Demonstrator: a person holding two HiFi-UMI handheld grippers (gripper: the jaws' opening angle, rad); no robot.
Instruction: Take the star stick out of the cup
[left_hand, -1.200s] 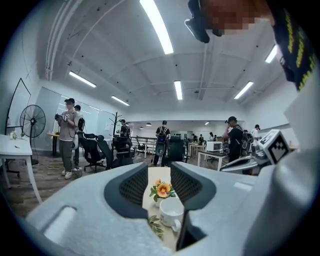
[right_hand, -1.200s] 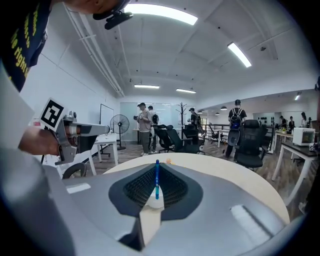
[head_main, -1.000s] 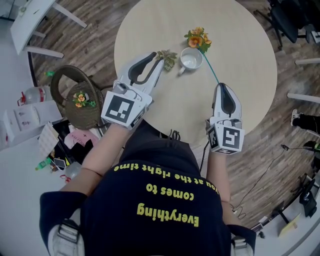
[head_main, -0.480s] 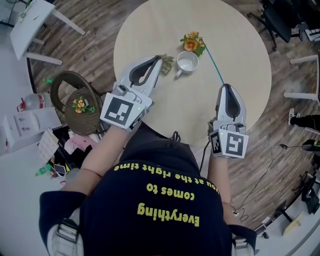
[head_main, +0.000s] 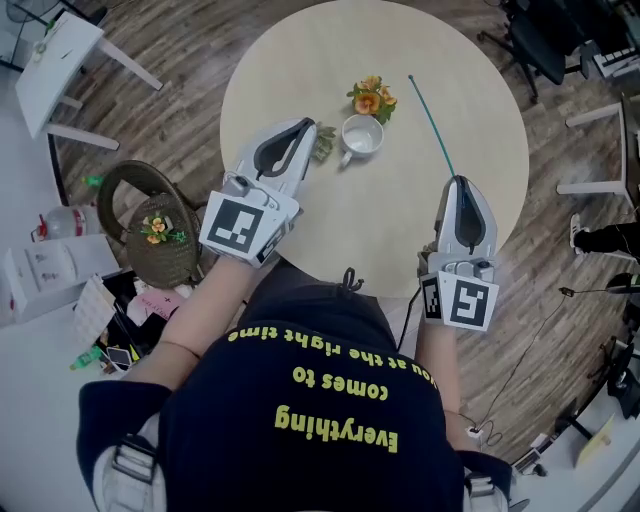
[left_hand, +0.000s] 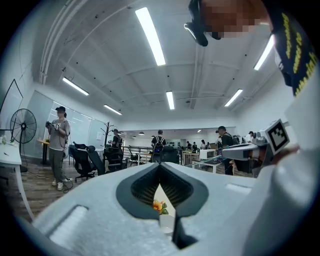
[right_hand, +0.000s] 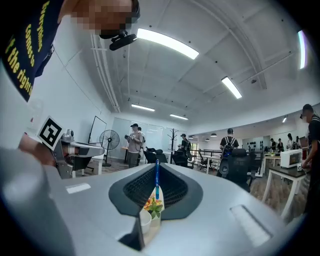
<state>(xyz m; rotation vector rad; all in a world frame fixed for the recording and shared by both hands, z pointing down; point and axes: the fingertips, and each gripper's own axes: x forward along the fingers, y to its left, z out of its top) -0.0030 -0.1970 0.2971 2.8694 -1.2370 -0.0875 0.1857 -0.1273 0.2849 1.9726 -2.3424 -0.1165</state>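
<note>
A thin teal stick (head_main: 432, 125) is pinched at its near end by my right gripper (head_main: 458, 181), which is shut on it; the far end points away over the round table (head_main: 300, 60), free of everything. In the right gripper view the stick (right_hand: 156, 179) rises straight from the shut jaws. The white cup (head_main: 360, 135) stands mid-table, empty as far as I see, with an orange flower (head_main: 371, 98) lying behind it. My left gripper (head_main: 306, 128) is shut, left of the cup, over a small greenish piece (head_main: 322, 148). Through its jaws I see the cup (left_hand: 166, 222) and the flower (left_hand: 159, 205).
A wicker basket (head_main: 160, 225) with a flower in it sits on the floor to the left, next to clutter. A white stool (head_main: 60, 50) stands at top left and office chairs (head_main: 545, 40) at top right. People stand in the room beyond.
The right gripper has drawn back to the right with the stick, whose far end has come away from the flower and the cup. The left gripper has stayed beside the cup.
</note>
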